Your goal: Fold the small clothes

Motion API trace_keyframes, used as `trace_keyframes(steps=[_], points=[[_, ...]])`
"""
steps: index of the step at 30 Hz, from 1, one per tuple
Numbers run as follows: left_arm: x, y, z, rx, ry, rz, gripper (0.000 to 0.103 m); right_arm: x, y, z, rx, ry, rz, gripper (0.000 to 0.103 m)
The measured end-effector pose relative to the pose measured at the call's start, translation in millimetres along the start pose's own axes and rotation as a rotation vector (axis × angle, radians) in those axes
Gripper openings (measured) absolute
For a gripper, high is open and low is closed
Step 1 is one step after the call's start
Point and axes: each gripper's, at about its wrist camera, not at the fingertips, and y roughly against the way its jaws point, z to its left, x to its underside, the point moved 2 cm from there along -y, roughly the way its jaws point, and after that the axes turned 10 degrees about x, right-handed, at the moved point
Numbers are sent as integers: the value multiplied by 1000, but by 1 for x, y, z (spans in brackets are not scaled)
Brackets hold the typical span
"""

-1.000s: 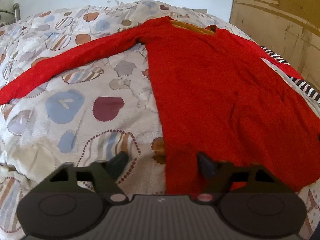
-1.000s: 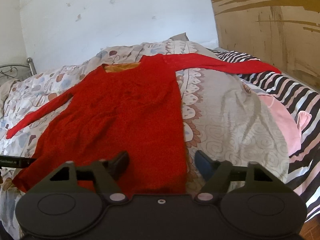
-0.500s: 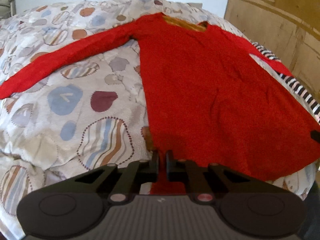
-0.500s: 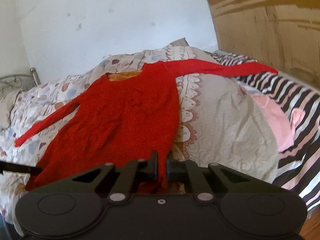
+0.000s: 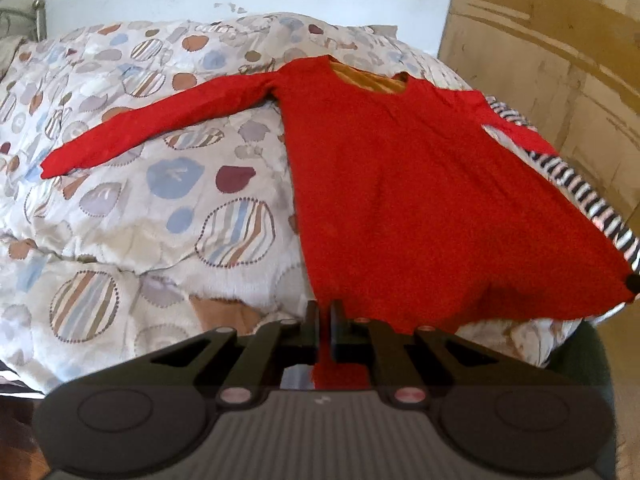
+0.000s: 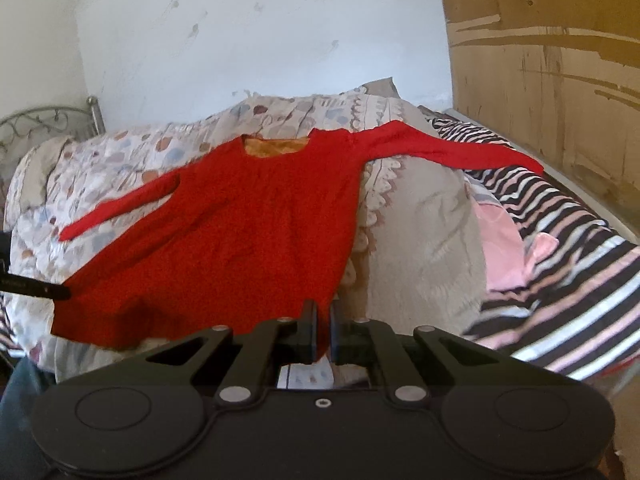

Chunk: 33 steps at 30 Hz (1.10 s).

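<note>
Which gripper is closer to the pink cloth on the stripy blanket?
Right. The right gripper pinches the red top's hem corner beside the pink cloth. The left gripper pinches the opposite hem corner, the whole top away.

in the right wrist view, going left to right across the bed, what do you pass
bed rail → patterned quilt → red top → grey blanket → pink cloth → striped sheet → wooden panel
</note>
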Motion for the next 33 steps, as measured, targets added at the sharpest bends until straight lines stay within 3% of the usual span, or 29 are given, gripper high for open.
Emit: trace_keyframes(steps=[3,6,8,10,12,14,16,18,20,23,33], points=[[1,-12,1,-17,5,11,5,5,-9,0,10,2,14,5],[-4,-23,5,26,79,36,8,7,-24,-1,-8,-36,37,8],[-4,-28,7,44,108,52,17,6,-32,-2,-12,-36,45,22],[-6,-32,10,41,120,58,44,3,-37,-6,-27,-48,50,30],[-11,-34,12,19,116,50,62,-1,-44,-11,-23,-61,51,41],[-20,-37,13,1,108,28,70,-7,-51,-19,-20,-84,46,60],[-33,-41,12,-14,97,1,88,-16,-61,-29,-18,-110,40,70],[-47,-46,8,-42,83,-45,97,-27,-72,-38,-7,-124,22,79],[-64,-53,1,-56,57,-90,102,-40,-86,-49,10,-140,-6,93],[-89,-72,-13,-61,3,-140,103,-64,-114,-67,37,-152,-41,100],[-177,-178,-47,-75,-154,-147,103,-145,-235,-162,161,-339,-72,102]])
